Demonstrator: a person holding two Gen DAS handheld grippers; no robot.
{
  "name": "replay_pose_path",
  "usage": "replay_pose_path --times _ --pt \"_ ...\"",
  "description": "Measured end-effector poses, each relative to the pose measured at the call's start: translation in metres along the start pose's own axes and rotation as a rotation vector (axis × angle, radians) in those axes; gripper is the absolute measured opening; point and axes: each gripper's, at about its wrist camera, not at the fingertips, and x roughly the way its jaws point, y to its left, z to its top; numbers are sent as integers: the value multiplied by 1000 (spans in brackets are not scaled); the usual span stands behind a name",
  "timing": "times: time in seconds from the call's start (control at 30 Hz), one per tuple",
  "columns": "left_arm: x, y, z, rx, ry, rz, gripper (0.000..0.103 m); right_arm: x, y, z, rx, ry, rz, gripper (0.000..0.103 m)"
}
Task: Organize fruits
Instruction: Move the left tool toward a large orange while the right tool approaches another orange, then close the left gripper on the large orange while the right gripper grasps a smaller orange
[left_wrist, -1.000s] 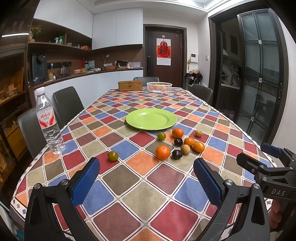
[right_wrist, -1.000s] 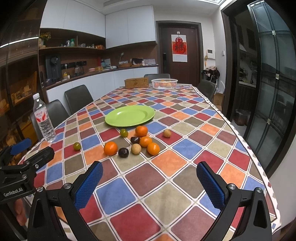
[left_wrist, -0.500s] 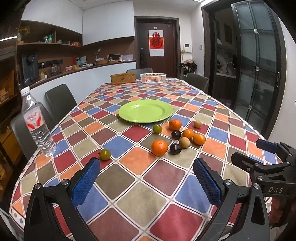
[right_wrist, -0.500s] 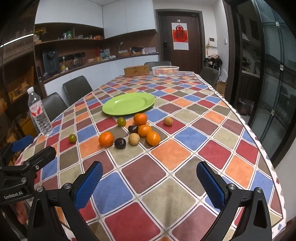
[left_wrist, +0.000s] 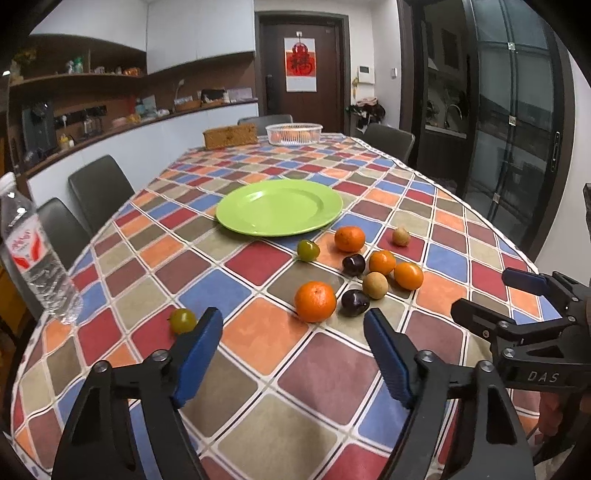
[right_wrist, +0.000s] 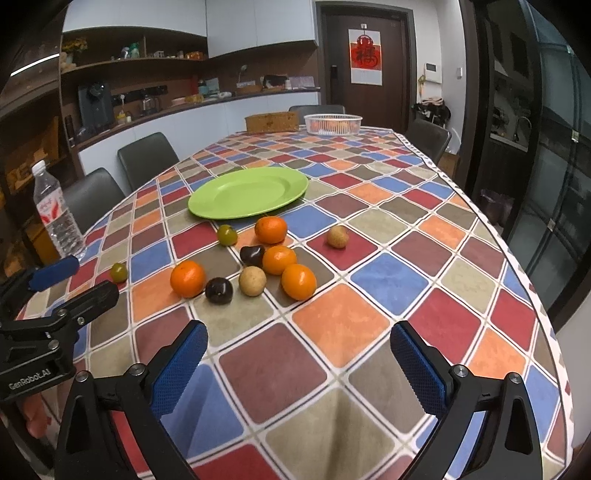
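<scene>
An empty green plate (left_wrist: 279, 210) (right_wrist: 248, 192) lies mid-table. In front of it sits a cluster of fruit: several oranges, the nearest one (left_wrist: 315, 301) (right_wrist: 187, 278), two dark plums (left_wrist: 355, 302) (right_wrist: 218, 290), tan round fruits (left_wrist: 375, 284) (right_wrist: 252, 281) and a green fruit (left_wrist: 308, 250) (right_wrist: 226, 235). Another green fruit (left_wrist: 182, 320) (right_wrist: 119, 272) lies apart to the left. My left gripper (left_wrist: 293, 332) hovers just short of the nearest orange, its jaws closing with nothing between them. My right gripper (right_wrist: 299, 345) is open and empty, short of the cluster.
A water bottle (left_wrist: 35, 254) (right_wrist: 57, 214) stands at the table's left edge. A white basket (left_wrist: 294, 133) and a woven box (left_wrist: 229, 135) sit at the far end. Dark chairs (left_wrist: 98, 184) line the left side. The chequered cloth's edge (right_wrist: 532, 295) drops off on the right.
Both grippers have moved forward and lower toward the fruit cluster. The left gripper's fingers have come closer together; the right gripper's stay wide.
</scene>
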Motion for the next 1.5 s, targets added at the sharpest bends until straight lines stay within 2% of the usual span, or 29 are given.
replay_pose_path --times 0.17,0.7,1.03,1.27,1.5 --pt "22 2 7 2 52 -28 64 18 0 10 -9 39 9 90" --pt "73 -3 15 79 166 -99 50 70 2 27 -107 149 27 63" --pt "89 -3 19 78 199 -119 46 86 0 31 -118 184 53 49" --pt "101 0 18 38 231 -152 42 94 1 33 -121 192 61 45" --pt "102 0 18 27 234 -160 40 102 -2 33 -103 214 81 34"
